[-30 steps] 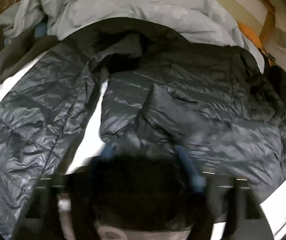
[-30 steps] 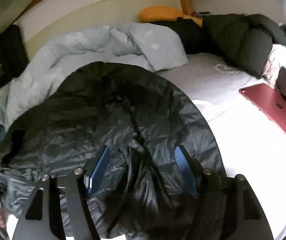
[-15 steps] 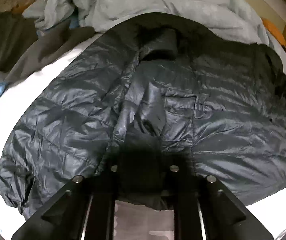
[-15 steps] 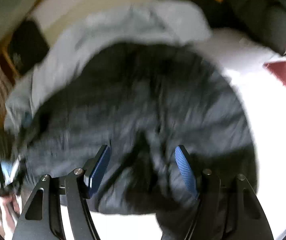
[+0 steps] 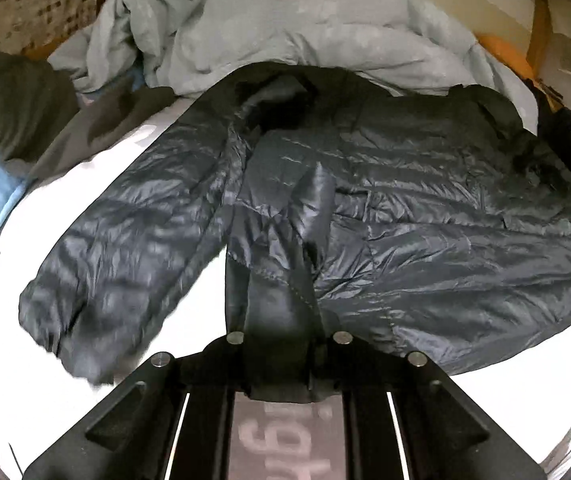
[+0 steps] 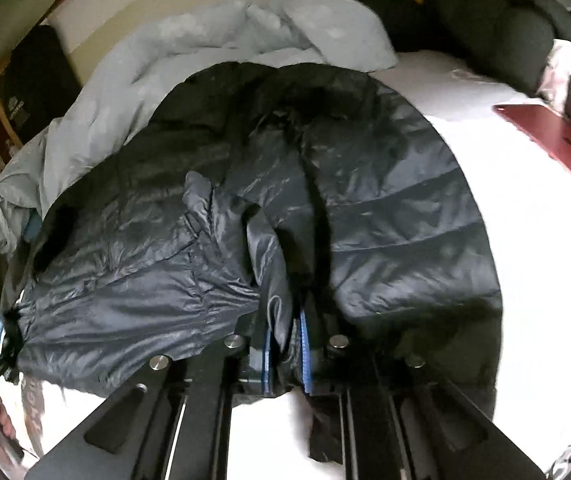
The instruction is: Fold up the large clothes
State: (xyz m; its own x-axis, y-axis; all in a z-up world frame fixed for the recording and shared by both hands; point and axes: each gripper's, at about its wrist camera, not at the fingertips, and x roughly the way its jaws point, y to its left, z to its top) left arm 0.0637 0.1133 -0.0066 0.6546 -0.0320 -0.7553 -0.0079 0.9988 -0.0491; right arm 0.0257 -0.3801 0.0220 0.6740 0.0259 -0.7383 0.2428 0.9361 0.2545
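Both grippers, left (image 5: 281, 356) and right (image 6: 285, 354), open a second ago, are now clamped on the near hem of the jacket (image 5: 405, 216) spread across the bed (image 5: 13, 320), so folding can start.

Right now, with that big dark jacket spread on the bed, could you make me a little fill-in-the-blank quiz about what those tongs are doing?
1. Both tongs, the left tongs and the right tongs, are shut on the ____.
2. The jacket lies on a ____ sheet.
3. Behind the jacket lies a rumpled pale ____ duvet.
4. The flat object at the right tongs' far right is ____.

Missing words: jacket; white; blue; red
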